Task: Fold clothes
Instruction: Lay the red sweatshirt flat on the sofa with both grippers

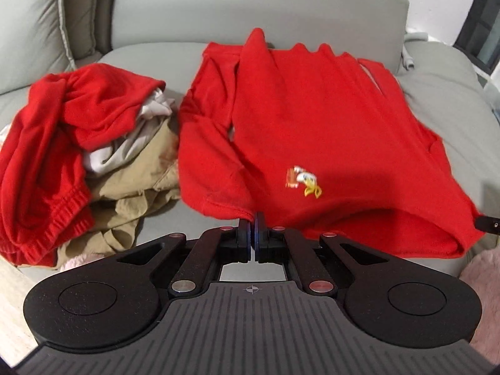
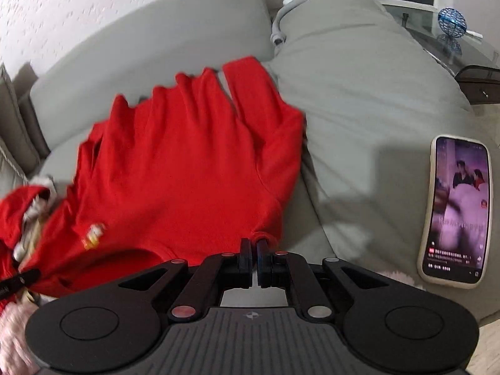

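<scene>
Both clamped on near hem of red sweatshirt (image 1: 312, 118): left gripper (image 1: 251, 218), right gripper (image 2: 253, 243); garment stretches straight away toward sofa back (image 1: 218, 6)

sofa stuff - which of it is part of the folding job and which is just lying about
Part of the job:
red sweatshirt, pinched at its near edge by the left gripper and the right gripper
heap of unfolded clothes beside it

Just lying about:
phone with its screen lit, on the sofa
blue wire ball on the side table
</scene>
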A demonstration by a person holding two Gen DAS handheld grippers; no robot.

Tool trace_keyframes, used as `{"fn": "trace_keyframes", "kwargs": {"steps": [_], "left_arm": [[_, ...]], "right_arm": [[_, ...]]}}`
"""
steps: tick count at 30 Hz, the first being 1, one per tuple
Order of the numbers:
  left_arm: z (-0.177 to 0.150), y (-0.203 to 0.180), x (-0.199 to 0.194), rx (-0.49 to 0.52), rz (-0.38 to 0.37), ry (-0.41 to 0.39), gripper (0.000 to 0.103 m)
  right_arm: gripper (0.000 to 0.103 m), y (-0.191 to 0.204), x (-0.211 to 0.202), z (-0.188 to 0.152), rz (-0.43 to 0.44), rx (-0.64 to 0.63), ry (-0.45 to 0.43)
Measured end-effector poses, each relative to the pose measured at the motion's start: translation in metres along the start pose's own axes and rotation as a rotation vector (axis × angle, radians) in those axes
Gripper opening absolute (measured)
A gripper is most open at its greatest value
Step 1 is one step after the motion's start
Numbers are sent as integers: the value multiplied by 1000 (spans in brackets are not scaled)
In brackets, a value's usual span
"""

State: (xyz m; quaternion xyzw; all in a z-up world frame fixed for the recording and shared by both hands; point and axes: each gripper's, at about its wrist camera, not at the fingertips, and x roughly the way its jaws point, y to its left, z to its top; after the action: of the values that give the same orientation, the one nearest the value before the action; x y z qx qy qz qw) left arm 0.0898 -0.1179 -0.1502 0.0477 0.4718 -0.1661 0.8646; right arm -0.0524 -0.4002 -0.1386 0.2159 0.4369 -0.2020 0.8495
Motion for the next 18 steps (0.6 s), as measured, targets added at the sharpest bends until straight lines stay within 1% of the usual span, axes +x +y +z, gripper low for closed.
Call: {"fn": "trace_keyframes", "kwargs": {"steps": [4, 9, 11, 13, 14, 15, 16, 18], "left_arm": [[-11, 4, -4, 15, 11, 8, 1], [-28, 4, -25, -16, -19, 23, 1], [-33, 4, -29, -17, -20, 26, 1], [-39, 5, -27, -20, -14, 50, 2], [-40, 5, -24, -18, -5, 66, 5], [-42, 5, -15, -14, 17, 104, 10], [-45, 5, -4, -10, 42, 145, 20], [-50, 4, 11, 4, 79, 198, 26]], "right_arm": [[5, 1, 8, 1, -6, -31, 3], [5, -11, -13, -6, -21, -48, 2], [5, -12, -17, -9, -24, -57, -1], [5, -13, -20, -13, -30, -71, 5], [5, -13, -18, -16, -30, -82, 13], [5, -14, -14, -19, -28, -99, 27], [7, -15, -9, -20, -24, -103, 41], [11, -17, 5, -21, -13, -100, 93]]}}
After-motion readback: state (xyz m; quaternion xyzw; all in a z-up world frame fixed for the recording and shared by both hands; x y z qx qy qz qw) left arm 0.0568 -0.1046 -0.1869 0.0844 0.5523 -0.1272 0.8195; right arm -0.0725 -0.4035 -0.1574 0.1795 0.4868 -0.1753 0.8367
